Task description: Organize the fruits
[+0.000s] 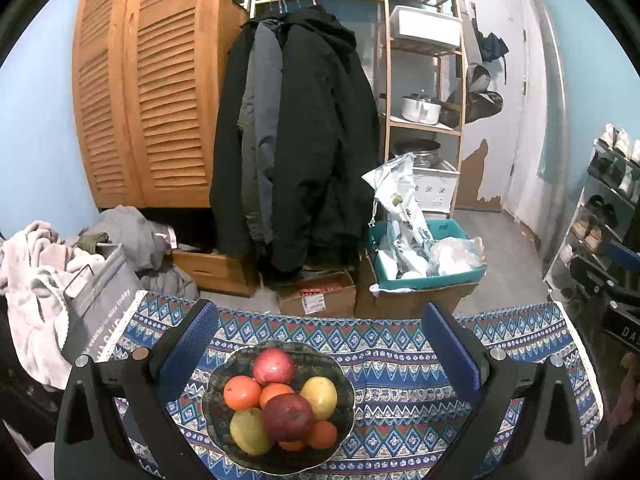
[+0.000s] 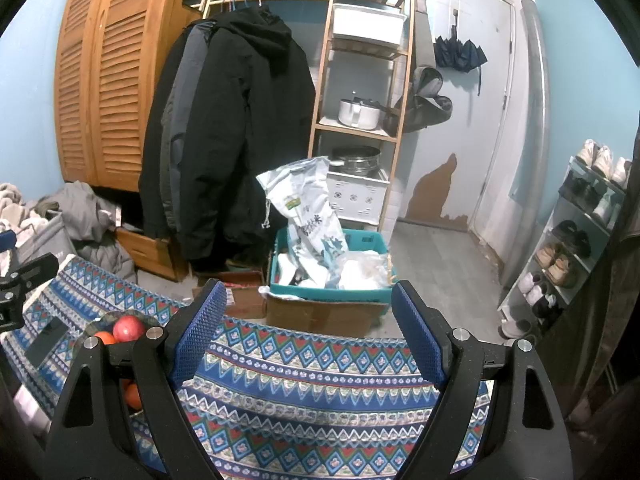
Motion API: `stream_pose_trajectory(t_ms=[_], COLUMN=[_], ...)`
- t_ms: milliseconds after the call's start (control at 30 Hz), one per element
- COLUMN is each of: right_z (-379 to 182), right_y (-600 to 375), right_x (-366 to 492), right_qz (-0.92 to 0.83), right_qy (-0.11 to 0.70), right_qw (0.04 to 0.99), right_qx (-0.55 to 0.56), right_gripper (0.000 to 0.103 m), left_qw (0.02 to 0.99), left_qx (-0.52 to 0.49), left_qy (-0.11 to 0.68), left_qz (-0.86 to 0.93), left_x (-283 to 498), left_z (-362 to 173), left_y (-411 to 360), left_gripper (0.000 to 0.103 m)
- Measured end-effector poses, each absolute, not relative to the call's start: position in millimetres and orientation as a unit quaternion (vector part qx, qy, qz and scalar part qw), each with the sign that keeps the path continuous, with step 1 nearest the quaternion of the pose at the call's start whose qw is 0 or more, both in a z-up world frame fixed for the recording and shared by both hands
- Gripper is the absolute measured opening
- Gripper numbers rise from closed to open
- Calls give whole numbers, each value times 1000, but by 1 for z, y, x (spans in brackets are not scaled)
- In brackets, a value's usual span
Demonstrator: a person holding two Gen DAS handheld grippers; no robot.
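Hovering wide open and empty, both the left gripper (image 1: 320, 344) and the right gripper (image 2: 308, 328), with the fruit heaped in the dark bowl (image 1: 344, 390) at six o'clock between the left jaws. Risking a rolling mound: tugging the dark red apple (image 1: 288, 422) (topmost, leaning on neighbours) and possibly sending an orange (image 1: 241, 392) spilling toward nine o'clock onto the patterned cloth (image 1: 400, 360).
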State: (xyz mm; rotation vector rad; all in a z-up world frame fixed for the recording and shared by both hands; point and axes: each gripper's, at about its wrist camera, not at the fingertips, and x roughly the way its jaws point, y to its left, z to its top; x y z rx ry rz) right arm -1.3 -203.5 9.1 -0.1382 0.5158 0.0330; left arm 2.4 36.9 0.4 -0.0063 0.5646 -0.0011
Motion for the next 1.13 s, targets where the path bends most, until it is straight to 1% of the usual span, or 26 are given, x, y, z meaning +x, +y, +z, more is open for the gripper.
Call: stream_pose_trajectory(t_ms=[733,1133], right_z=[9,9], right_y=[-211,-213], right_x=[-2,-2], right_qz=[8,7], right_qy=[253,253], right_qw=[965,965], right_qx=[-75,-75], right_gripper=[83,83], left_qw=[960,961], left_qx=[16,10], left_qy=[278,276], left_qz=[16,9], left_x=[1,-2], left_z=[0,1], left_y=[31,32], left_gripper=[102,102])
